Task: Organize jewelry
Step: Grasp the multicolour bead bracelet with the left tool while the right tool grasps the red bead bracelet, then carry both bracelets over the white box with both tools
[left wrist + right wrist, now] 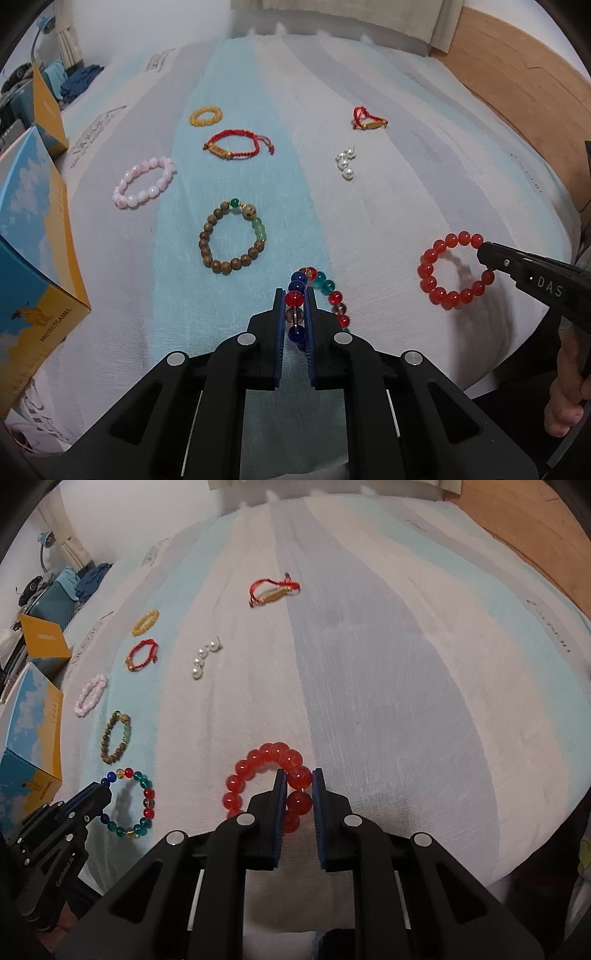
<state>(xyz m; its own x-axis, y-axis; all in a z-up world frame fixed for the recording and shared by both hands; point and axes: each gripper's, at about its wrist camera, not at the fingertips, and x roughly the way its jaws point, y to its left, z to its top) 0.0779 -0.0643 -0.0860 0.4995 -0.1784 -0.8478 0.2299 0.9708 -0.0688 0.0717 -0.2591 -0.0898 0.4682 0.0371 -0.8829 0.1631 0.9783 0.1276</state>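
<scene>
In the left wrist view, your left gripper (295,295) has its blue pads pressed on the multicoloured glass bead bracelet (325,291): a red, a smoky and two blue beads sit in the narrow gap between the pads, and the rest of the loop hangs off to the right over the striped cloth (388,221). Beyond it lie a brown wooden bead bracelet (231,236) with green beads, a pink bead bracelet (144,182), a red cord bracelet (238,146), a small yellow bead ring (205,115), a second red cord bracelet (369,120) and a cluster of pearls (345,164). At the right edge, your right gripper (484,254) pinches the red bead bracelet (448,269); its black finger reads "DAS" (whatever follows is cut off). The blue and yellow box (33,240) at left carries the word "PROTECTCAMEL". Grey print on the cloth is too blurred to read.

In the right wrist view, your right gripper (298,775) is clamped on the red bead bracelet (266,775), one large bead squeezed between the pads, the loop curving left. At lower left, your left gripper (105,792) grips the multicoloured glass bead bracelet (136,801) by its blue beads; its body reads "GenRobot.AI". An orange box (44,638) stands further back, its label unreadable.
</scene>
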